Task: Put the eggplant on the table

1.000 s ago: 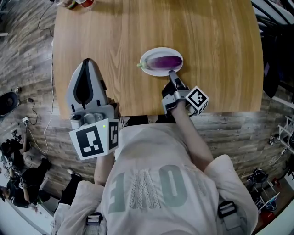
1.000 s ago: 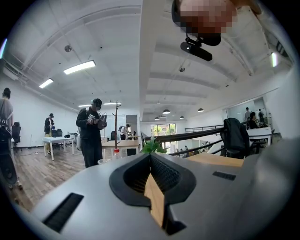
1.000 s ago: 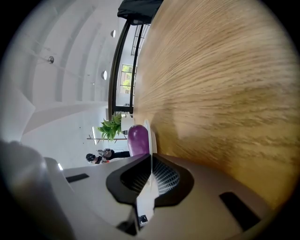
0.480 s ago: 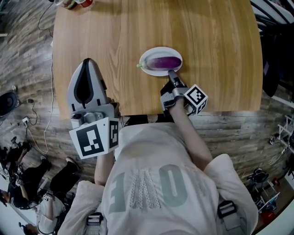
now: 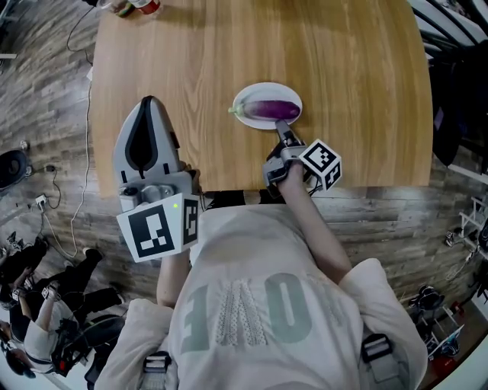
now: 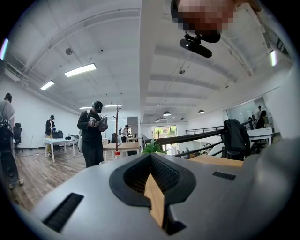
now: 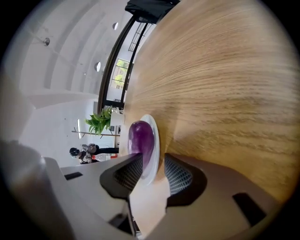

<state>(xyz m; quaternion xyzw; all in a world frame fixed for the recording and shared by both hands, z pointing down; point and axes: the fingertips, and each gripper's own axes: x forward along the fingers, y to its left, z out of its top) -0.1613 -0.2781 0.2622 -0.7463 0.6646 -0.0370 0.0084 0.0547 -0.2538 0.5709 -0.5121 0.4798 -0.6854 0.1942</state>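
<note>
A purple eggplant (image 5: 273,110) with a green stem lies on a white oval plate (image 5: 244,97) near the middle of the wooden table (image 5: 351,68). My right gripper (image 5: 283,128) points at the plate's near rim, tilted downward, and its jaws are opening. In the right gripper view the plate's rim (image 7: 156,140) and the eggplant (image 7: 140,138) show just beyond the gap of the right gripper (image 7: 152,163); the pads press on nothing. My left gripper (image 5: 149,104) hovers level over the table's near left part, tips together and empty, as the left gripper (image 6: 150,157) view also shows.
Small containers (image 5: 130,6) sit at the table's far left corner. The table's near edge (image 5: 229,190) runs just in front of my body. Cables lie on the wood floor (image 5: 46,114) at left. A person (image 6: 93,133) stands reading farther off in the room.
The right gripper's jaws, shut in the earlier frames, now stand apart. It has tipped slightly and sits a little closer to the plate. The left gripper has kept still.
</note>
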